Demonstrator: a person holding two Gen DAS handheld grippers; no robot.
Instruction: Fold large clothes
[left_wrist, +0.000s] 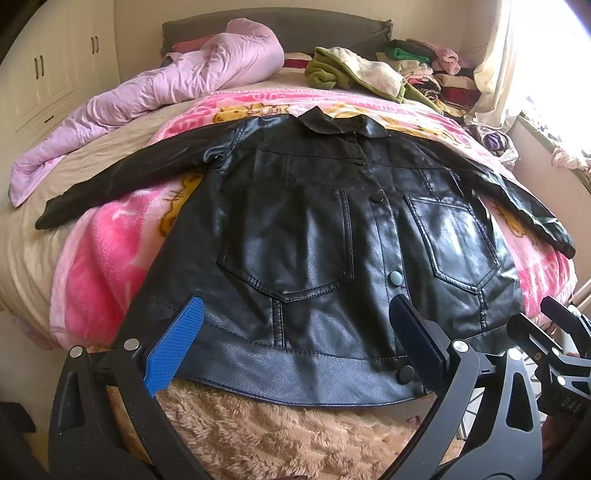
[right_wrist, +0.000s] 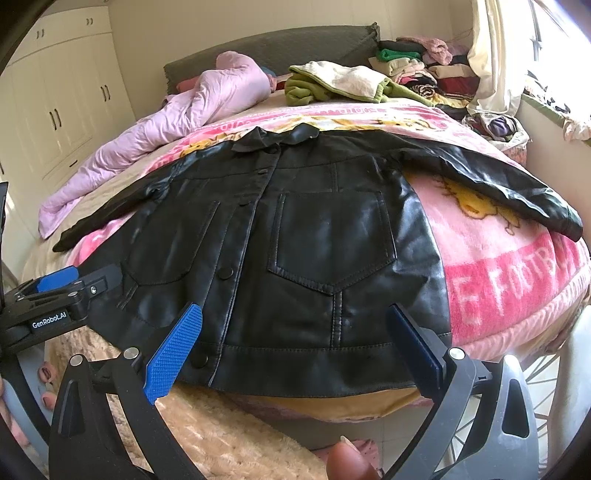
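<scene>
A black leather jacket (left_wrist: 325, 236) (right_wrist: 303, 236) lies flat and buttoned on a pink blanket, front up, collar far, hem at the near bed edge, both sleeves spread out sideways. My left gripper (left_wrist: 295, 339) hovers open above the hem's left half, its blue fingers (left_wrist: 177, 343) wide apart with nothing between them. My right gripper (right_wrist: 299, 343) also stands open over the hem's right half, holding nothing. The left gripper's side (right_wrist: 62, 291) shows at the right wrist view's left edge, and the right gripper's body (left_wrist: 554, 339) at the left wrist view's right edge.
The pink cartoon blanket (left_wrist: 110, 258) (right_wrist: 498, 258) covers the bed. A lilac duvet (left_wrist: 155, 85) lies bunched at the far left. A green and cream garment (left_wrist: 354, 70) and stacked clothes (left_wrist: 436, 70) sit by the headboard. A fluffy tan rug (left_wrist: 280, 439) lies below the bed edge. White wardrobes (right_wrist: 62, 96) stand left.
</scene>
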